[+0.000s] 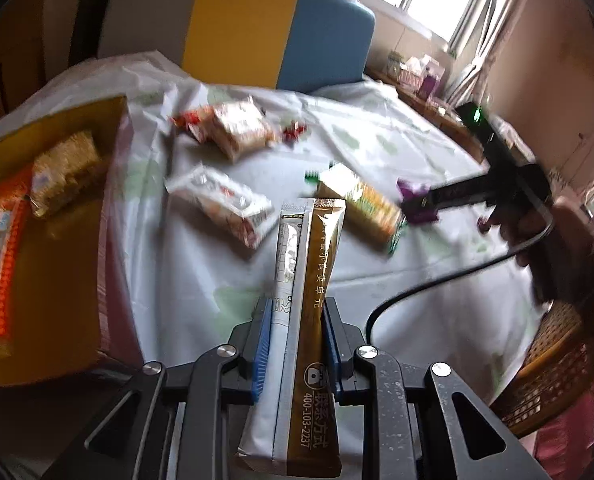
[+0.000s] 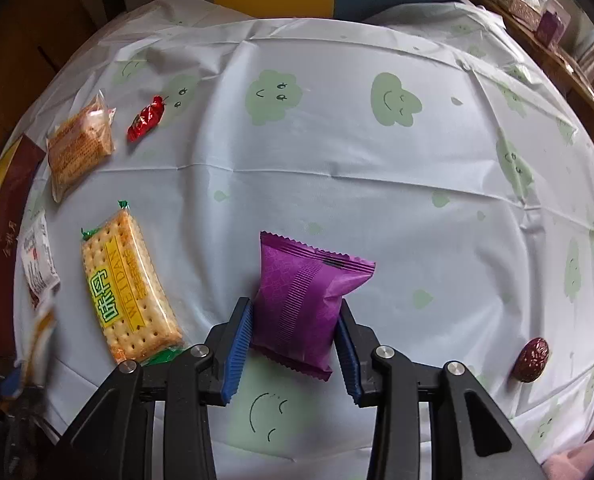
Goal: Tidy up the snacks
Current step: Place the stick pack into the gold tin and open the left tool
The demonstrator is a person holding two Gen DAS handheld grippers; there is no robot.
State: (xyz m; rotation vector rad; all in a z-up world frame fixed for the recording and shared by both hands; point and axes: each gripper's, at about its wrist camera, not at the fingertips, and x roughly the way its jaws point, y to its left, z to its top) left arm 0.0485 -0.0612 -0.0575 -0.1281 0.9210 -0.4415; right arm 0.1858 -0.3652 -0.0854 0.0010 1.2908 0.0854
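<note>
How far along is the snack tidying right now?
Partly done: the gold box already holds a few packets. In hand: the left hand-held gripper grips a gold stick sachet, the right hand-held gripper a purple packet. Still on the table: cracker pack, red candy, date.

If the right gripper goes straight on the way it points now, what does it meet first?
Probably the tablecloth: the right gripper points steeply down, and its purple packet would touch first. Depth is unclear.
</note>
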